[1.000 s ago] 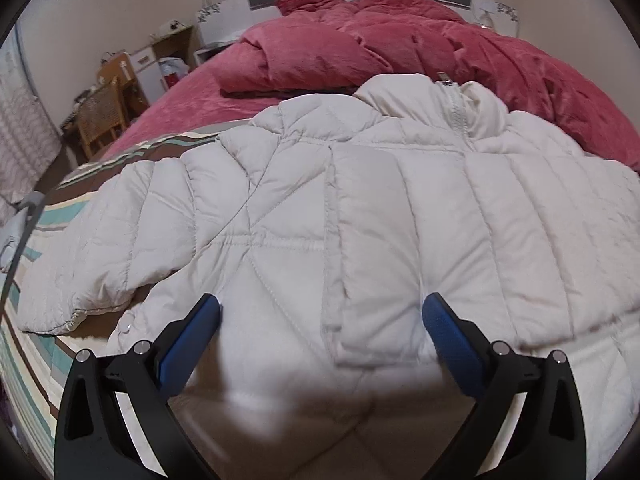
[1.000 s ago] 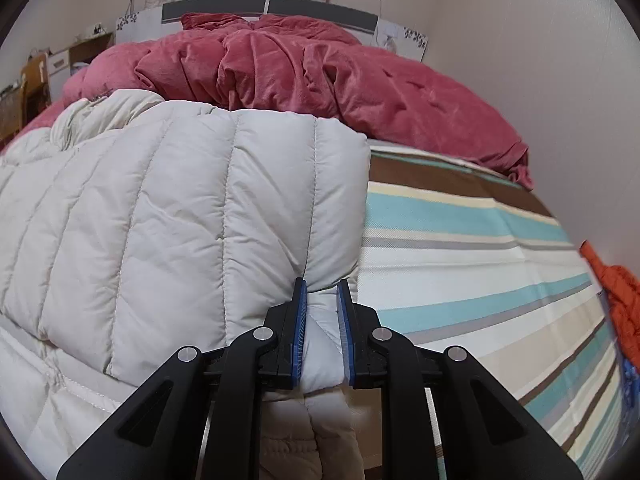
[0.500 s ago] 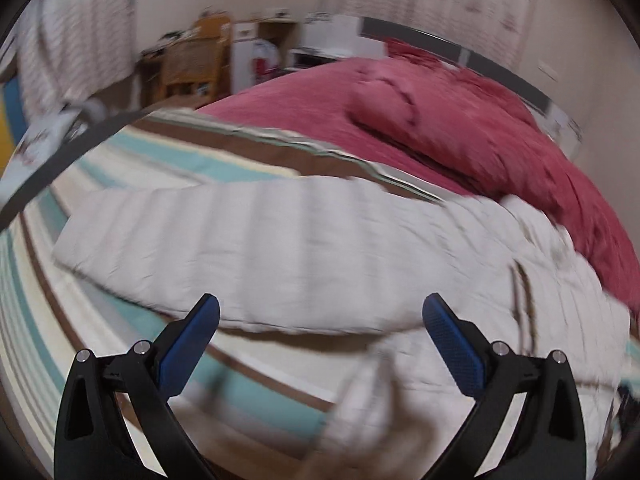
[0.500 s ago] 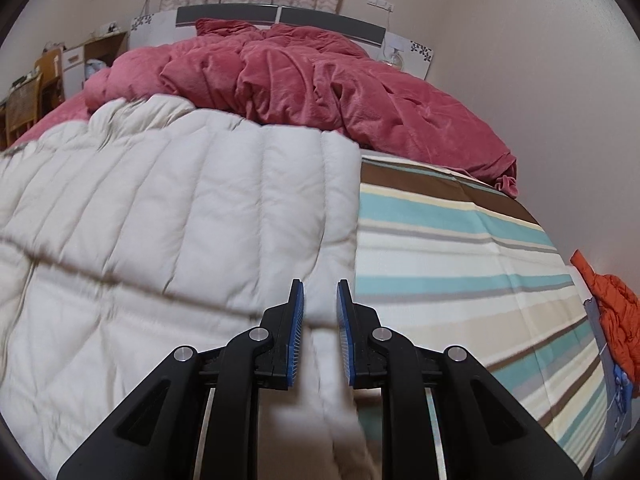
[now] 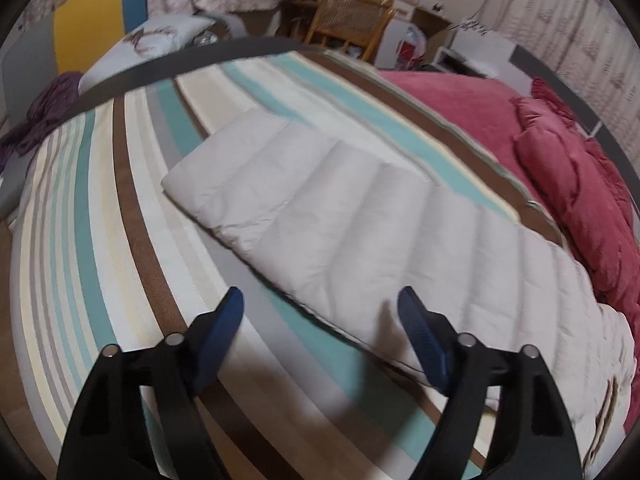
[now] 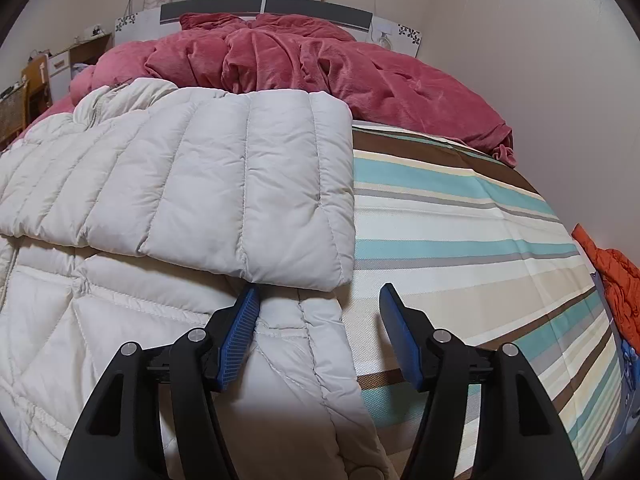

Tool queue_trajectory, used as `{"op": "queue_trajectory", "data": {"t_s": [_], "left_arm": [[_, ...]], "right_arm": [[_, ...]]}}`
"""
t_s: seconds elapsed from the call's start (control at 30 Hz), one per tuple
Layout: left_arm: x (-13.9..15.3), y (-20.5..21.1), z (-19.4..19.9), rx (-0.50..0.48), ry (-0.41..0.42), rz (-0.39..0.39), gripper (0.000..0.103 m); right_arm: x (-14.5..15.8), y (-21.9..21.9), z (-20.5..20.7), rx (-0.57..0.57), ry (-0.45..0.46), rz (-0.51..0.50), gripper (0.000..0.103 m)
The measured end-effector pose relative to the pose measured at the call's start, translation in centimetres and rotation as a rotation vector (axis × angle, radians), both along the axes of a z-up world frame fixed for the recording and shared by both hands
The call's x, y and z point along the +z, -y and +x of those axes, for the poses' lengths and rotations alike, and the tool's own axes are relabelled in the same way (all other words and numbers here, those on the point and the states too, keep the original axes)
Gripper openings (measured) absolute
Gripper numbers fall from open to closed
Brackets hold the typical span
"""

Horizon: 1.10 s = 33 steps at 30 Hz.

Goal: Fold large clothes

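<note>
A cream quilted puffer jacket point(image 6: 120, 320) lies flat on the striped bed sheet point(image 6: 460, 216). Its right sleeve point(image 6: 224, 196) is folded across the body, cuff edge near the jacket's right side. My right gripper point(image 6: 320, 300) hovers open just in front of that cuff, holding nothing. In the left wrist view the other sleeve point(image 5: 328, 208) stretches out straight over the sheet point(image 5: 100, 240), cuff pointing far left. Open and empty, my left gripper point(image 5: 320, 304) sits above the sleeve's near edge, close to the shoulder end.
A crumpled red duvet point(image 6: 304, 64) fills the head of the bed. An orange garment point(image 6: 612, 276) lies at the right edge near the wall. A wicker chair point(image 5: 352, 24), desk clutter and a pillow point(image 5: 156, 40) stand beyond the left side; a dark strap point(image 5: 192, 56) crosses that view.
My right gripper has let go of the folded sleeve and opened wide. My left gripper has swung left from the jacket body toward the outstretched sleeve, staying open.
</note>
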<state>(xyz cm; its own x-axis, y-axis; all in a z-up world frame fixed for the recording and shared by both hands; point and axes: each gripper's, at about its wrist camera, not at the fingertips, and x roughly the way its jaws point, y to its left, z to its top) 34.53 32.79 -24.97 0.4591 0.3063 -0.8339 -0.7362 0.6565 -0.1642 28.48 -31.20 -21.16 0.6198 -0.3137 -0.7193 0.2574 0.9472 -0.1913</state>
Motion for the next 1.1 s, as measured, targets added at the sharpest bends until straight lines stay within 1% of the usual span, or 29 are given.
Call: {"op": "queue_trajectory", "data": {"t_s": [0.03, 0.1, 0.17, 0.23, 0.3, 0.33, 0.37, 0.4, 0.43, 0.47, 0.5, 0.53, 0.6, 0.7, 0.73, 0.77, 0.87, 1.0, 1.07, 1.1], "left_arm": [[-0.5, -0.8, 0.2, 0.025, -0.005, -0.011, 0.074], [-0.9, -1.7, 0.2, 0.058, 0.023, -0.028, 0.074], [-1.1, -2.2, 0.4, 0.073, 0.039, -0.029, 0.075], [-1.3, -2.6, 1.0, 0.082, 0.047, -0.029, 0.076], [-1.6, -2.8, 1.8, 0.086, 0.039, -0.022, 0.076], [-1.8, -2.8, 2.4, 0.088, 0.023, -0.006, 0.075], [-1.8, -2.4, 2.7, 0.087, 0.005, 0.012, 0.073], [-1.8, -2.1, 3.2, 0.083, -0.018, 0.040, 0.069], [-1.8, -1.4, 3.6, 0.073, -0.030, 0.067, 0.057], [-1.5, -1.0, 3.7, 0.060, -0.032, 0.082, 0.039], [-1.3, -0.6, 3.7, 0.046, -0.028, 0.094, 0.028], [-1.2, -0.2, 4.1, 0.028, -0.017, 0.099, 0.014], [-0.6, 0.6, 4.1, 0.032, -0.008, 0.116, 0.011], [0.8, 1.9, 3.5, 0.065, 0.019, 0.184, 0.010], [1.4, 2.6, 3.5, 0.076, 0.012, 0.235, 0.010], [1.8, 3.2, 3.3, 0.076, 0.014, 0.264, 0.010], [3.7, 5.8, 3.3, 0.051, 0.031, 0.383, 0.010], [6.3, 10.3, 3.9, -0.058, 0.066, 0.547, 0.010], [7.4, 12.7, 4.2, -0.125, 0.085, 0.609, 0.011], [7.8, 13.9, 4.1, -0.156, 0.101, 0.628, 0.011]], "right_arm": [[0.0, 0.1, 0.0, 0.000, -0.001, 0.004, 0.062], [-0.1, 0.2, 0.1, -0.002, -0.002, 0.013, 0.062], [-0.1, 0.3, 0.2, -0.012, -0.002, 0.013, 0.066], [-0.2, 0.4, 0.3, -0.013, -0.003, 0.020, 0.066], [-0.2, 0.5, 0.4, -0.013, -0.003, 0.025, 0.066], [-0.2, 0.5, 0.4, -0.013, -0.003, 0.024, 0.066], [-0.2, 0.5, 0.4, -0.013, -0.003, 0.023, 0.066], [-0.2, 0.5, 0.4, -0.013, -0.003, 0.022, 0.066], [-0.2, 0.5, 0.4, -0.013, -0.003, 0.021, 0.066], [-0.2, 0.5, 0.4, -0.013, -0.003, 0.020, 0.066], [-0.2, 0.5, 0.3, -0.013, -0.003, 0.021, 0.066], [-0.2, 0.5, 0.3, -0.013, -0.003, 0.021, 0.066], [-0.3, 0.5, 0.4, -0.013, -0.003, 0.022, 0.066], [-0.3, 0.5, 0.4, -0.013, -0.003, 0.022, 0.066], [-0.3, 0.5, 0.4, -0.013, -0.003, 0.022, 0.066], [-0.3, 0.5, 0.4, -0.013, -0.003, 0.021, 0.066], [-0.3, 0.5, 0.4, -0.013, -0.003, 0.021, 0.066], [-0.3, 0.5, 0.4, -0.014, -0.002, 0.025, 0.066], [-0.3, 0.5, 0.4, -0.014, -0.002, 0.023, 0.066], [-0.3, 0.5, 0.4, -0.014, -0.002, 0.023, 0.066]]}}
